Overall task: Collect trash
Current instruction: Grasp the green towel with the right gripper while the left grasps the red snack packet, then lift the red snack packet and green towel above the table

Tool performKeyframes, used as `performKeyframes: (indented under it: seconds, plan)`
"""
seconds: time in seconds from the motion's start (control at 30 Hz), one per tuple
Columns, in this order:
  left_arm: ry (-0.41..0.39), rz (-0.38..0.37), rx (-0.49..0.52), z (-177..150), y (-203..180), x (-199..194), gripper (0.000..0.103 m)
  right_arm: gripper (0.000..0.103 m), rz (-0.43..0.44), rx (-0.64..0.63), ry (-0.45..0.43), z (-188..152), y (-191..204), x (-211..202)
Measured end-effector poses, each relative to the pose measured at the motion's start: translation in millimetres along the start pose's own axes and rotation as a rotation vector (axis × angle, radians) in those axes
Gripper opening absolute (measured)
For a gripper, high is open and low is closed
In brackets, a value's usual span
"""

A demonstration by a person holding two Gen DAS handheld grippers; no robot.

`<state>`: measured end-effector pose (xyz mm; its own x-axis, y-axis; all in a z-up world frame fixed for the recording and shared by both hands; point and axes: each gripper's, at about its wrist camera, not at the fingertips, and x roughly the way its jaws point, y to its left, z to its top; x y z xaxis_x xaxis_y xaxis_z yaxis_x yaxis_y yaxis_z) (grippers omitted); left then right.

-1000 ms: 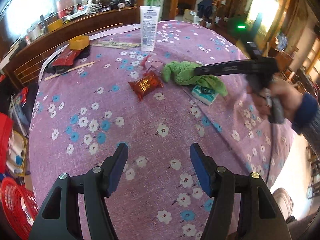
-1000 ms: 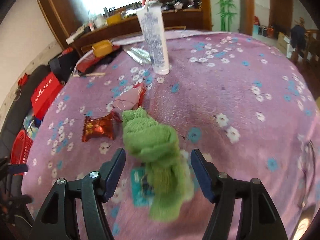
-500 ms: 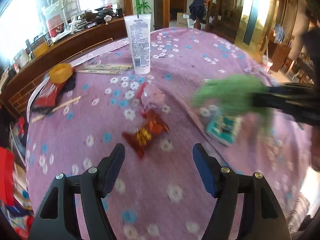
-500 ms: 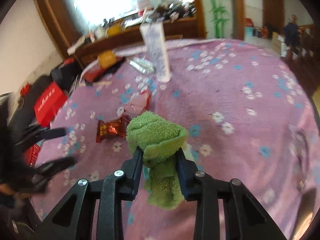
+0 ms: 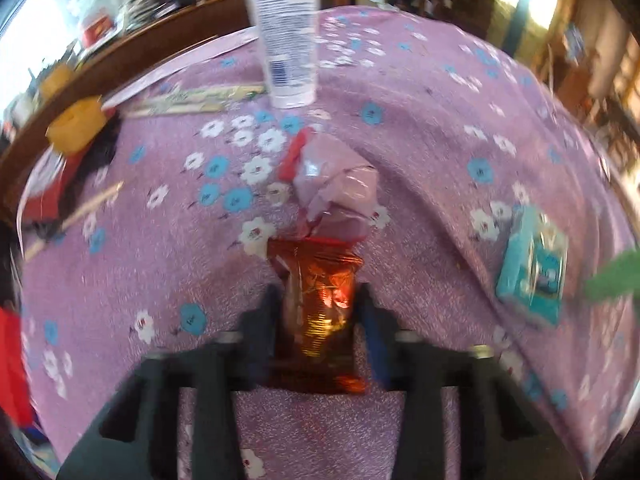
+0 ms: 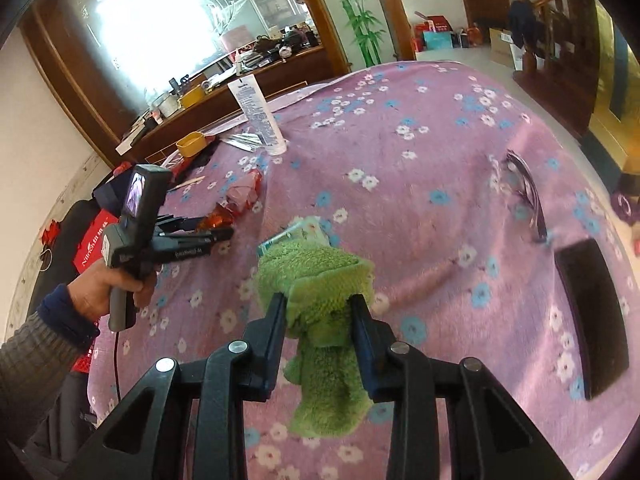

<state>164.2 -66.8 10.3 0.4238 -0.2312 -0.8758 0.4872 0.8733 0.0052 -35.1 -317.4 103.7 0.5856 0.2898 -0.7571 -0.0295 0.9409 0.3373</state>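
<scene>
My left gripper [image 5: 318, 300] is shut on a shiny red snack wrapper [image 5: 320, 304] lying on the purple flowered tablecloth [image 5: 420, 128]. A crumpled pink wrapper [image 5: 340, 192] lies just beyond it. My right gripper [image 6: 319, 308] is shut on a green towel [image 6: 316, 276] and holds it above the table. The right wrist view also shows the left gripper [image 6: 218, 228] at the red wrapper [image 6: 218, 214]. A teal packet [image 5: 534, 266] lies to the right; the towel partly hides it in the right wrist view [image 6: 296, 234].
A white tube [image 5: 286, 28] stands upright at the back. Chopstick packets [image 5: 192, 100], a yellow cup [image 5: 76, 124] and a loose stick [image 5: 72, 214] lie at the left. A black phone [image 6: 592, 320] and glasses [image 6: 524, 192] lie at the right. A red box [image 6: 94, 248] sits beside the table.
My left gripper moved forward to the red wrapper and shut on it. My right gripper, shut on the green towel, lifted it up and back from the teal packet.
</scene>
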Motion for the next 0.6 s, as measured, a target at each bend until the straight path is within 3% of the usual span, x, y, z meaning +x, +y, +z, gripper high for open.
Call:
performKeyframes:
  seconds: [0.17,0.47,0.5,0.53,0.6]
  plan:
    - [-0.042,0.013,-0.151,-15,8,-16,0.029,0.02,0.031,-0.01,0.0,-5,13,0]
    - [-0.107,-0.009,-0.239,-76,-4,-83,0.029,0.02,0.019,-0.054,0.024,-8,33,7]
    - [-0.11,-0.027,-0.255,-86,-6,-91,0.029,0.028,0.004,-0.06,0.024,-7,30,5]
    - [-0.109,-0.042,-0.262,-92,-6,-96,0.029,0.045,-0.019,-0.067,0.034,-7,26,5]
    - [-0.124,-0.052,-0.271,-106,-9,-111,0.029,0.06,-0.055,-0.071,0.063,-10,14,6]
